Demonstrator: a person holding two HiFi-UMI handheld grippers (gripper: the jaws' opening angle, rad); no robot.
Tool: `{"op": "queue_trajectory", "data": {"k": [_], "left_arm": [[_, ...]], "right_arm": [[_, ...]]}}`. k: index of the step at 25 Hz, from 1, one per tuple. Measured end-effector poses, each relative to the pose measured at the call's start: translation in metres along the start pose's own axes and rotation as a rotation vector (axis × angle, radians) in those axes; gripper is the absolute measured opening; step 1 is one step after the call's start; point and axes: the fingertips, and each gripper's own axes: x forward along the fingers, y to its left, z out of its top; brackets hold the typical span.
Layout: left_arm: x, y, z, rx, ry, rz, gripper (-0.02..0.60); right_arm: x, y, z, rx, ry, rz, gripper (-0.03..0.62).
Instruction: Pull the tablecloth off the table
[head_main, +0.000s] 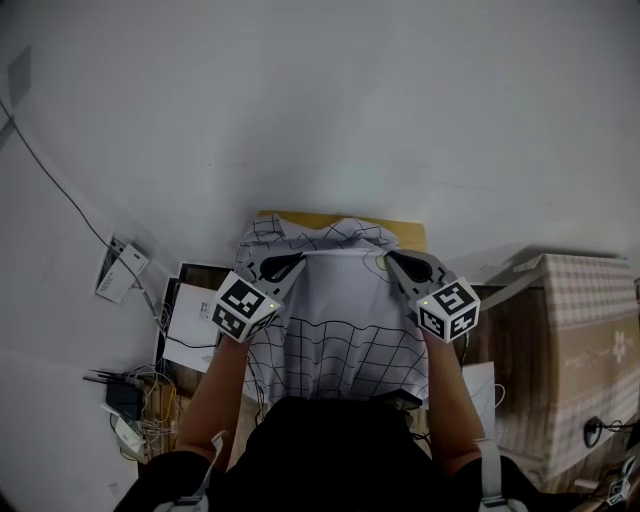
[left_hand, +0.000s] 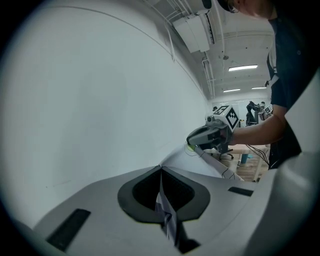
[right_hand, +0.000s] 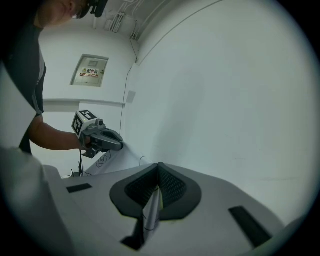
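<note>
- Tablecloth (head_main: 340, 320), one, grid-patterned, is held lifted over the table (head_main: 410, 235) and draped toward the person; only a yellow table edge is exposed.
- Tongs, two: left tongs (head_main: 296, 262) and right tongs (head_main: 392, 260) are each clamped together on a fold of the Tablecloth.
- Cables (head_main: 150, 395), papers (head_main: 190, 325) and a checked box (head_main: 585, 330) are seen alongside, partly cut off.

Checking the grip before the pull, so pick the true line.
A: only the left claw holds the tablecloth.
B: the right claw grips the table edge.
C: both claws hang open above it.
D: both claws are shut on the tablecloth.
D: the left claw and the right claw each pinch a fold of the tablecloth between closed jaws, with the cloth stretched between them.
</note>
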Motion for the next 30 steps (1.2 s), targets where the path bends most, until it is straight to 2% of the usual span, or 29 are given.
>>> {"op": "queue_trajectory", "data": {"k": [6,10,22,30], "left_arm": [[-0.014,-0.003,0.017,0.050,-0.025,0.003,0.014],[-0.026,-0.005,0.038,0.074,-0.076,0.013,0.014],[-0.034,0.010,0.117,0.126,-0.176,0.032,0.014],[-0.040,0.015,0.143,0.137,-0.203,0.027,0.014]], "right_arm": [[-0.008,0.008,0.019,-0.036,-0.029,-0.007,0.020],[-0.017,0.012,0.040,-0.067,-0.064,-0.011,0.020],[-0.034,-0.007,0.113,-0.125,-0.162,-0.020,0.021],[-0.044,-0.007,0.144,-0.166,-0.180,-0.020,0.020]]}}
